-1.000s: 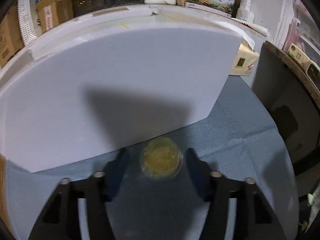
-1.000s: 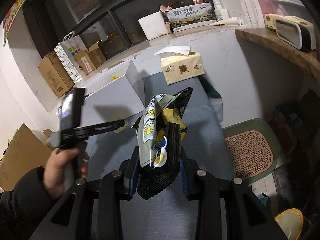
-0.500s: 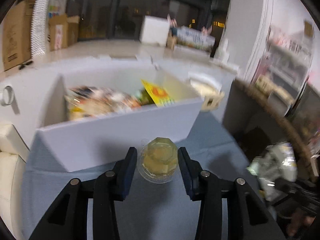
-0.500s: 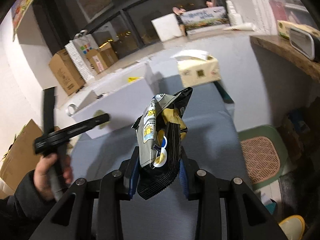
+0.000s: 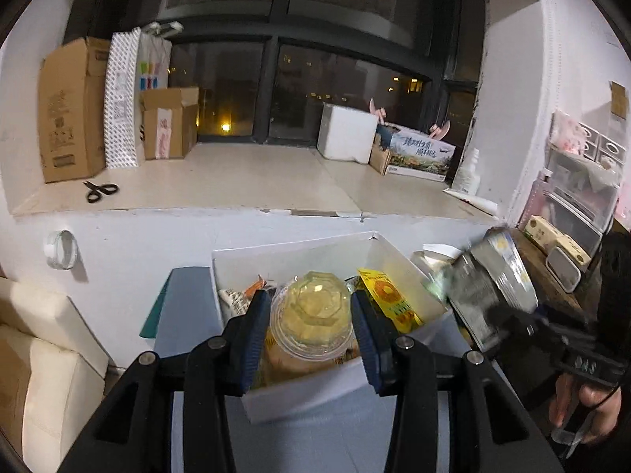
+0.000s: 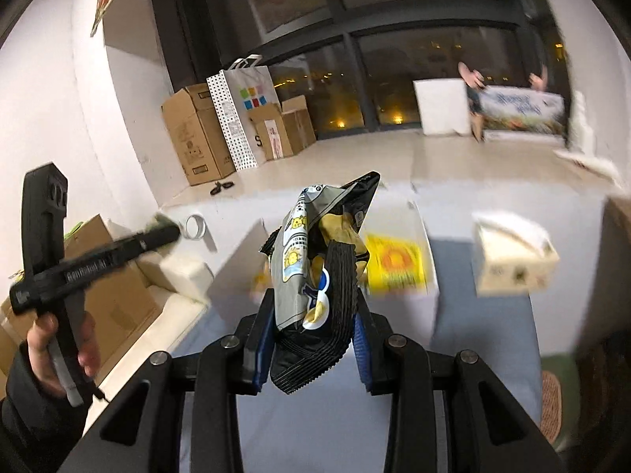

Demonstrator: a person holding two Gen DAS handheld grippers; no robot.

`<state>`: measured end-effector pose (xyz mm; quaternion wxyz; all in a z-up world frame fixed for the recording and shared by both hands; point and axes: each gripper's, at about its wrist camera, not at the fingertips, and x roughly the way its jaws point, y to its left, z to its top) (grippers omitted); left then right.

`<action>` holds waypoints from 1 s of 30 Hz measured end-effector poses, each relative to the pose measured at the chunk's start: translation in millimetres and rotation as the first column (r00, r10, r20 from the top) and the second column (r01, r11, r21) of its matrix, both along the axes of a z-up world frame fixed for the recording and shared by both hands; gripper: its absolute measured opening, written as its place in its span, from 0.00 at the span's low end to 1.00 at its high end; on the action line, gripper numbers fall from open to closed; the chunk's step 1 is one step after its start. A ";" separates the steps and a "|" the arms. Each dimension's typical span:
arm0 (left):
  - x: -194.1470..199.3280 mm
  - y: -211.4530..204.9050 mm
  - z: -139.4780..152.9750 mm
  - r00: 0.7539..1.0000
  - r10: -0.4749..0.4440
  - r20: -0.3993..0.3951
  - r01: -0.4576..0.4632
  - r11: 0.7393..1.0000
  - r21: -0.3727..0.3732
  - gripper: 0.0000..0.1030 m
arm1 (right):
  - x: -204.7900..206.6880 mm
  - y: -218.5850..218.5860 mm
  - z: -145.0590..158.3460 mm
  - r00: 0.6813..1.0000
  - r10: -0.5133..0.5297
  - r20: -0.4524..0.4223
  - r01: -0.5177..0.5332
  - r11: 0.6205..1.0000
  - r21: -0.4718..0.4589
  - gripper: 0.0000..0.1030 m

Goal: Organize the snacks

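Sitting between left claw (image 5: 311, 317) pads: jelly cup (image 5: 311, 317)

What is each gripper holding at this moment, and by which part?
The left gripper clamps a clear plastic cup of yellow jelly by its sides. The right gripper pinches a crumpled grey-and-black snack bag at its lower crimped end.

Both wrist cams look fwd & slightly down along their claws toward the dark window (image 5: 315, 79), close over the white snack box (image 5: 299, 398), sharing box, sill & cardboard boxes (image 6: 197, 134).
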<state>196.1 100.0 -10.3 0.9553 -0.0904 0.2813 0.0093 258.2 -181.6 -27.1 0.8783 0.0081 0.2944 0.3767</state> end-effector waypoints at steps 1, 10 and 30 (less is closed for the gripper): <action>12.8 -0.9 -2.6 1.000 -0.006 -0.009 0.006 1.000 0.003 0.45 | 9.8 8.2 3.3 1.000 -0.002 0.005 0.002 1.000 -0.008 0.36; 90.8 -4.2 -48.3 0.988 -0.018 -0.155 0.018 1.000 0.001 0.92 | 119.7 77.1 -12.5 0.989 -0.062 -0.131 0.045 0.991 -0.125 0.49; -27.8 -38.9 9.5 0.997 -0.075 0.003 0.075 0.996 0.045 1.00 | 52.1 48.9 22.9 0.959 -0.167 0.229 0.218 0.950 -0.221 1.00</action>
